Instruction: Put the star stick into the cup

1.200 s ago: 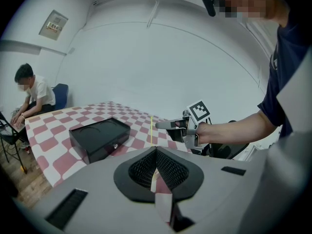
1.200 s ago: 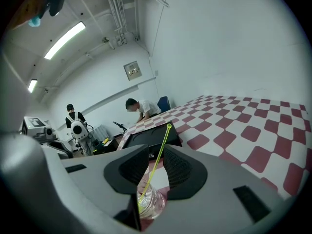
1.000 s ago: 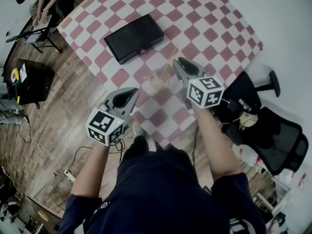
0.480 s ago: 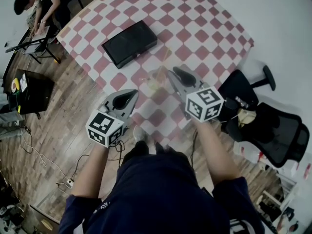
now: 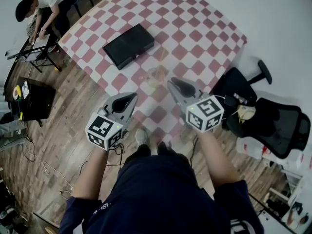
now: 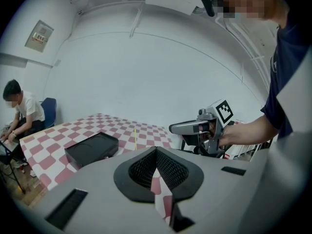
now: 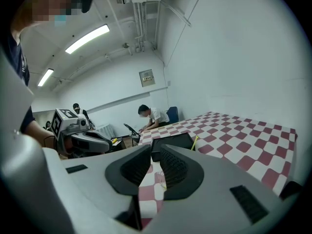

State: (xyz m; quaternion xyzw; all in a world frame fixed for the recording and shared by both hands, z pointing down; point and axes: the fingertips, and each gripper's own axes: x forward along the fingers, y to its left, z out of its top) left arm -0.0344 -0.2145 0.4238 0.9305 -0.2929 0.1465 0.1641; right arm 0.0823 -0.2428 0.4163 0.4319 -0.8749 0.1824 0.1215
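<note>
Left forearm (image 5: 91, 171) and right forearm (image 5: 214, 152) both reach forward, bare below the sleeves. Left gripper (image 5: 131, 98) sits nearer, jaw tips touching, empty. Right gripper (image 5: 174, 83) sits slightly farther, jaws a narrow gap apart, gripping nothing.

Bright even light, fisheye edges, slight blur

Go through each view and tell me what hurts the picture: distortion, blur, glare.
Head view: fisheye bows the table edges, and the clear cup nearly vanishes against the checks. Left gripper view: black corners from the round lens, and seams on the wall curve. Right gripper view: ceiling lights blow out to white, and the corners are black too.
</note>
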